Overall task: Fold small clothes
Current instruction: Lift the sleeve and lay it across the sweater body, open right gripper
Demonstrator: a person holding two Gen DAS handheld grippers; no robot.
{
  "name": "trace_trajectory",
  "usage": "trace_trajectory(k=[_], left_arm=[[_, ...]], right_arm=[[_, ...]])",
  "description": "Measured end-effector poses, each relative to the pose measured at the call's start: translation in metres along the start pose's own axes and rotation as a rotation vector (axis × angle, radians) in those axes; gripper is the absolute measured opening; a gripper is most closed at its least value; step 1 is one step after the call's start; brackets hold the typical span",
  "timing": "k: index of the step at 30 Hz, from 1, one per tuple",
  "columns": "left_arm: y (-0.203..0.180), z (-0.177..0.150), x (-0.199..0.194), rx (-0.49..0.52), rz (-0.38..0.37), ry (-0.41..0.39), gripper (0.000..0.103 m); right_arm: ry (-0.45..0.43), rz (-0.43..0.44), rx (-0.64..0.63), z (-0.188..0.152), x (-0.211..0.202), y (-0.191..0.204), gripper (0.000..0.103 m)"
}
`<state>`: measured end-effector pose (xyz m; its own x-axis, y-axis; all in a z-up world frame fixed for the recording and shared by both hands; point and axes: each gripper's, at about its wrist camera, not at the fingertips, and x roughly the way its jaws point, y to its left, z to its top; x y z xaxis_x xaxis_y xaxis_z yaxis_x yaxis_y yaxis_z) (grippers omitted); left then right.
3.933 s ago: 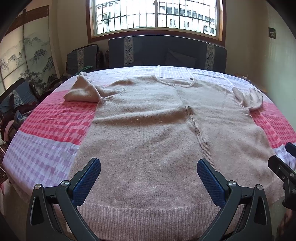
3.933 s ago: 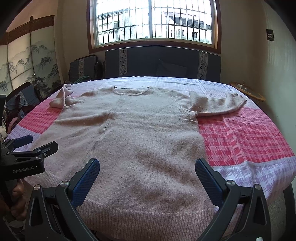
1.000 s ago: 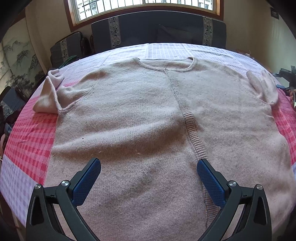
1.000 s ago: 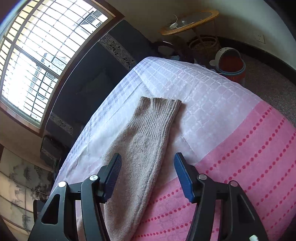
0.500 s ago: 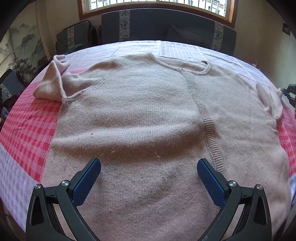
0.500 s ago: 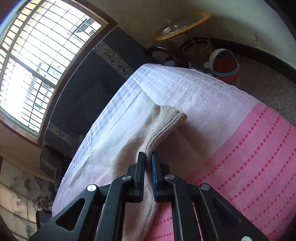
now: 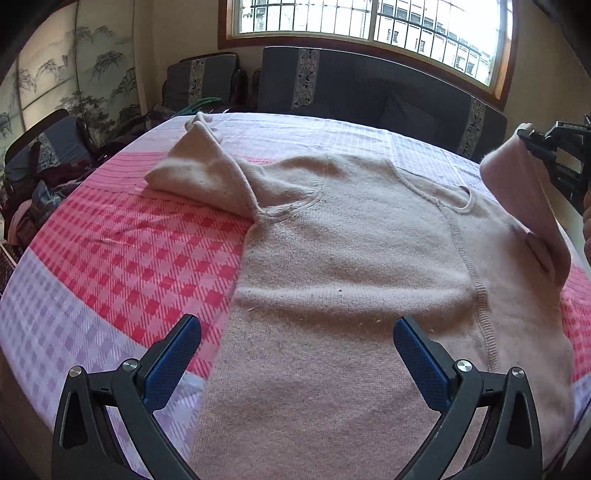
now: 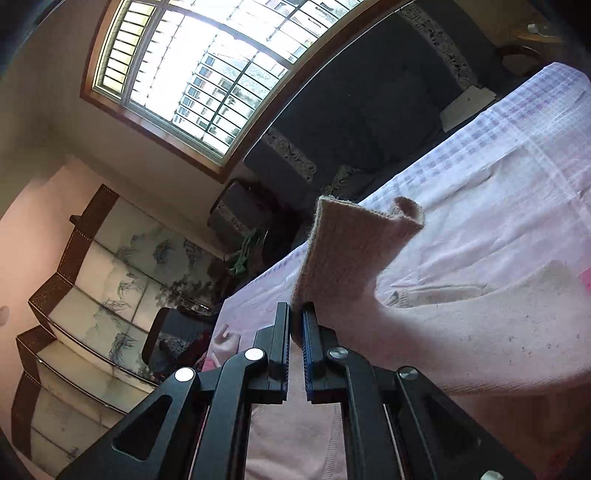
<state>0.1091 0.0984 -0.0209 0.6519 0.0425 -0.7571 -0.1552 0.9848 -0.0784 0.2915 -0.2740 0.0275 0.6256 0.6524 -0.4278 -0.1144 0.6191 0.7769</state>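
A beige knit sweater [image 7: 351, 266] lies flat, front up, on a pink and lilac checked tablecloth [image 7: 122, 258]. Its left sleeve [image 7: 199, 173] lies folded in a heap at the far left. My left gripper [image 7: 295, 354] is open and empty above the sweater's lower left part. My right gripper [image 8: 295, 314] is shut on the right sleeve [image 8: 347, 251] near its cuff and holds it lifted off the table. The lifted sleeve [image 7: 517, 192] and the right gripper [image 7: 532, 142] also show at the right edge of the left wrist view.
A dark sofa [image 7: 369, 88] stands behind the table under a barred window [image 7: 369, 22]. A dark chair [image 7: 203, 81] and a painted folding screen [image 7: 66, 70] stand at the back left. Clothes lie piled at the far left [image 7: 29, 195].
My right gripper has lifted the gripped sleeve off the table and swung it up toward the sweater's body. My left gripper has shifted left, toward the sweater's left side.
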Motion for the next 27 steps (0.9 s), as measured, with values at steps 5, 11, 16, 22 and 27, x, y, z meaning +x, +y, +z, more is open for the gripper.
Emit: trace_trajectory(k=[5, 11, 16, 22, 27], left_arm=[[0.021, -0.005, 0.007, -0.024, -0.005, 0.019, 0.103], [0.026, -0.003, 0.015, -0.025, -0.024, 0.026, 0.103], [0.021, 0.018, 0.027, -0.048, -0.125, 0.054, 0.103], [0.0, 0.046, 0.04, -0.042, -0.194, 0.056, 0.103], [-0.026, 0.07, 0.068, -0.002, -0.165, 0.077, 0.103]], right_arm=[[0.143, -0.027, 0.024, -0.074, 0.097, 0.016, 0.007], [0.274, 0.001, -0.016, -0.128, 0.132, 0.027, 0.011], [0.267, 0.034, -0.071, -0.141, 0.096, 0.028, 0.012], [0.125, 0.063, -0.11, -0.133, -0.013, -0.006, 0.013], [-0.05, -0.14, -0.039, -0.108, -0.117, -0.074, 0.019]])
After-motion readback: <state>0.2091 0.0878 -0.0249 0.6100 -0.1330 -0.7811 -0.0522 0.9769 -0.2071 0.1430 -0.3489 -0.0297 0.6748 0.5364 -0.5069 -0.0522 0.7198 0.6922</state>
